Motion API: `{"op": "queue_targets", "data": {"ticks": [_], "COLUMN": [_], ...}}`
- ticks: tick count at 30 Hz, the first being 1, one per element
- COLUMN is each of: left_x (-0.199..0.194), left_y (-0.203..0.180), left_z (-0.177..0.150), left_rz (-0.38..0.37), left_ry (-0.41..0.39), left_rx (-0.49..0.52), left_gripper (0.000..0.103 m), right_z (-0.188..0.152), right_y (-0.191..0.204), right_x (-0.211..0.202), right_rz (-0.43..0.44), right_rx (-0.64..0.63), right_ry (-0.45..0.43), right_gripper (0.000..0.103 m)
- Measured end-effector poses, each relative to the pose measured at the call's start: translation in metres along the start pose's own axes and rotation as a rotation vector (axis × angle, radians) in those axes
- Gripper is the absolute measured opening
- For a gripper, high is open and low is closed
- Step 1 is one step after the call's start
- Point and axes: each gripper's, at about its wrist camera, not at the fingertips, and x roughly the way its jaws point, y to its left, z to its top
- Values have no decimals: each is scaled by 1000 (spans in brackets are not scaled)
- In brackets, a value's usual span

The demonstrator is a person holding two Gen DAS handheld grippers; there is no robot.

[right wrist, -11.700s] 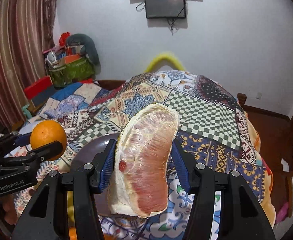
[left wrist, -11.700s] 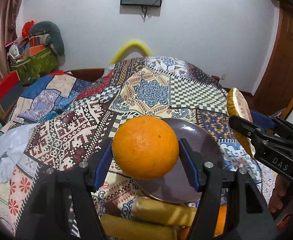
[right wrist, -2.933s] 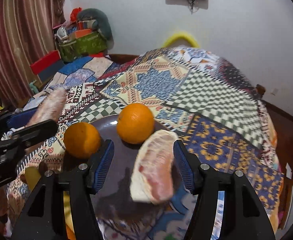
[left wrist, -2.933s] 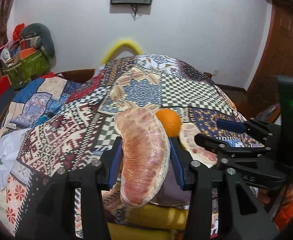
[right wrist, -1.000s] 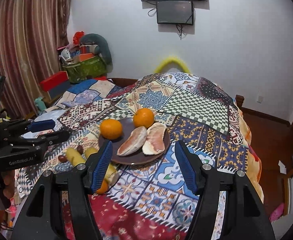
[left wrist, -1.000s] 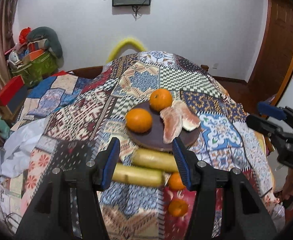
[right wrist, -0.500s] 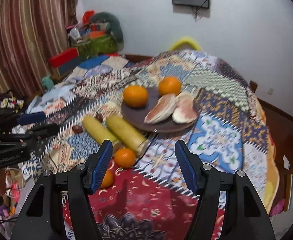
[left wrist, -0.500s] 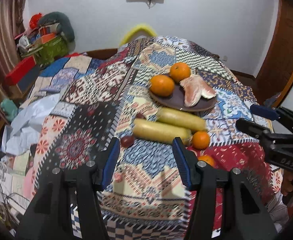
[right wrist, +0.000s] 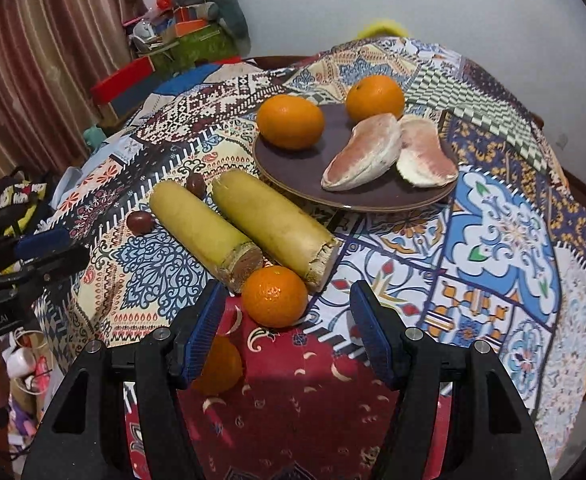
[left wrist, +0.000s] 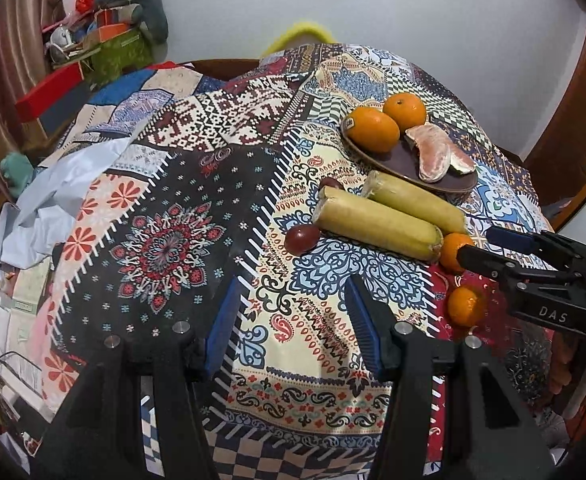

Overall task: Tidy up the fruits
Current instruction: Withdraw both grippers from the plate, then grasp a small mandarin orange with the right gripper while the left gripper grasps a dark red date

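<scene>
A dark plate point(right wrist: 293, 168) point(left wrist: 397, 160) holds two oranges point(right wrist: 291, 121) point(right wrist: 375, 98) and two pomelo segments point(right wrist: 363, 158) point(right wrist: 427, 156). Two yellow sugarcane pieces point(right wrist: 203, 226) point(right wrist: 273, 222) lie in front of it on the patterned cloth. A small orange point(right wrist: 274, 296) sits just beyond my open, empty right gripper point(right wrist: 287, 332); another small orange point(right wrist: 219, 364) lies partly behind its left finger. Two small dark red fruits point(right wrist: 141, 222) point(right wrist: 195, 185) lie left of the canes. My left gripper point(left wrist: 293, 328) is open and empty over bare cloth, left of the fruits.
The patterned cloth point(left wrist: 165, 240) covers a round table whose near edge drops away below both grippers. White fabric point(left wrist: 41, 204) lies at the left edge. A cluttered shelf with boxes point(left wrist: 105, 40) stands at the back left, with a wooden door point(left wrist: 573, 120) at the right.
Both grippers have dropped lower and closer to the table's near edge. The right gripper now sits just behind the small orange; the left has shifted left of the fruits.
</scene>
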Motion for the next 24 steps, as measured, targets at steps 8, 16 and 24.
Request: {"op": "queue_targets", "data": {"ticks": [8,16,24], "left_x": [10,26,46], "left_y": [-2,-5,-5], "left_z": [3,13,22], "left_rz": [2,-15,-9], "left_ry": [0,17,36], "left_rx": [13,17,10], "left_gripper": [44,33,32], "right_z": [-2,-3,1], "right_y": [-2,-8,-18], "right_x": [15,5,-14], "right_rz": [49,72,49], "right_rx": [25,34,26], "right_ry": [43,14,-39], "right_gripper": [40,35,35]}}
